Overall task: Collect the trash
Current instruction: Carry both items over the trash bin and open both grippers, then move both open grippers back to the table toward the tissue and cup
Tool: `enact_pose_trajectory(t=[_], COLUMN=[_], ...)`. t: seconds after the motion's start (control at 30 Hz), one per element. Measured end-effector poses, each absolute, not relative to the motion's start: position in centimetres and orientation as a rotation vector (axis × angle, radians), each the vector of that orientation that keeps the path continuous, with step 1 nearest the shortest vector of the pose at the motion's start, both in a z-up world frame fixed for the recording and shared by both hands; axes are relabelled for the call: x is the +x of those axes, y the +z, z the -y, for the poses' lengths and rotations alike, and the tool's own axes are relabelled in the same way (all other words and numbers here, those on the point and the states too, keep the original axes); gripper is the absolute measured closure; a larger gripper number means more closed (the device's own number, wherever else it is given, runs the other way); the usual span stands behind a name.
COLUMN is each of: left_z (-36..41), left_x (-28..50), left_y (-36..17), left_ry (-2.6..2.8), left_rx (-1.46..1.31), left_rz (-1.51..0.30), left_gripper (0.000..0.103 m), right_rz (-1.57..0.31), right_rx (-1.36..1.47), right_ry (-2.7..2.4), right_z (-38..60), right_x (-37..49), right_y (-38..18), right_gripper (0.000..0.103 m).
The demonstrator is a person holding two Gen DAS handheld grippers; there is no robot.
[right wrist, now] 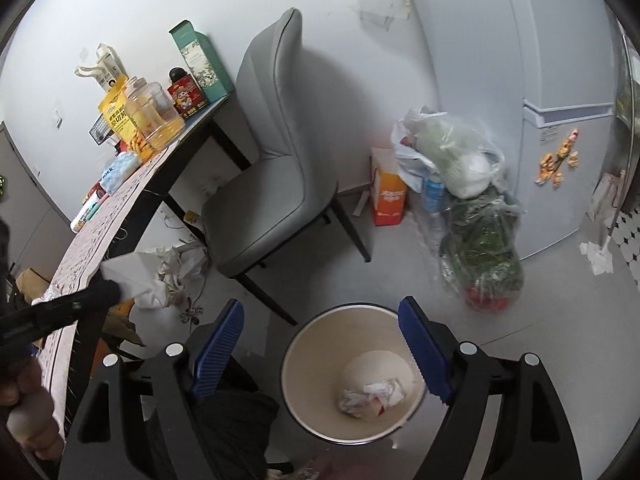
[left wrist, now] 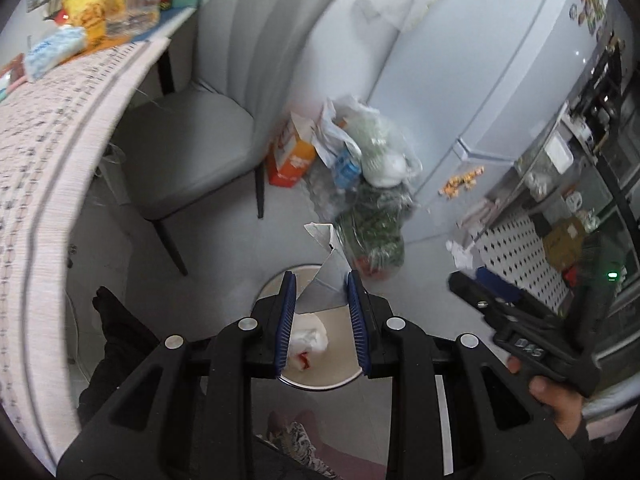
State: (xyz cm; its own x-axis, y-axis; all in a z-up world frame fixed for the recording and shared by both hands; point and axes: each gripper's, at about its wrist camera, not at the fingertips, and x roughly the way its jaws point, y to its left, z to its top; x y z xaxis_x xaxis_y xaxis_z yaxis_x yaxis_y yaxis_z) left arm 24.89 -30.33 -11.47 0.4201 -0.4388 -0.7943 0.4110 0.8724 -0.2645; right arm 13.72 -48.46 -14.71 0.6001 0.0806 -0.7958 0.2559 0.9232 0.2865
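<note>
Holding white paper over the bin, we hover both claws above it.
Our left claw (left wrist: 322, 300) is clenched on a folded white paper (left wrist: 326, 280) above the trash bin (right wrist: 304, 344); our right claw (right wrist: 320, 350) gapes released, empty, over crumpled trash (right wrist: 372, 396) lying inside.
</note>
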Motion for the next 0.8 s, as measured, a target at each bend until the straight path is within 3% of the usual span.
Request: enact_pose_trajectory(t=[0.23, 0.27, 0.3, 0.37, 0.4, 0.6, 0.8], left_z=[33.9, 34.3, 34.7, 34.6, 34.3, 31.0, 26.1], left_x=[25.1, 25.1, 25.2, 25.5, 25.6, 26.3, 25.6], left_y=[-13.2, -13.4, -13.8, -14.1, -14.2, -12.9, -9.0], left_ry=[-0.57, -0.574, -0.584, -0.595, -0.583, -0.509, -0.455], left_rx=[0.01, 0.011, 0.006, -0.029, -0.051, -0.126, -0.179], left_rz=[-1.048, -1.053, -1.063, -1.066, -1.048, -1.014, -0.897], left_gripper=[0.075, 0.071, 0.064, 0.025, 0.022, 0.013, 0.006], right_rz=[-0.929, -0.934, -0.937, -0.935, -0.932, -0.928, -0.896], right_rx=[0.41, 0.411, 0.413, 0.415, 0.412, 0.471, 0.423], right_ry=[-0.136, -0.136, -0.135, -0.129, -0.127, -0.119, -0.068], right_z=[50.9, 50.9, 51.0, 50.9, 50.8, 50.4, 46.6], right_x=[11.1, 10.9, 10.6, 10.4, 10.2, 10.7, 12.0], right_y=[-14.0, -14.1, -14.2, -14.3, -14.3, -14.1, -12.0], right_gripper=[0.025, 0.025, 0.025, 0.025, 0.025, 0.025, 0.016])
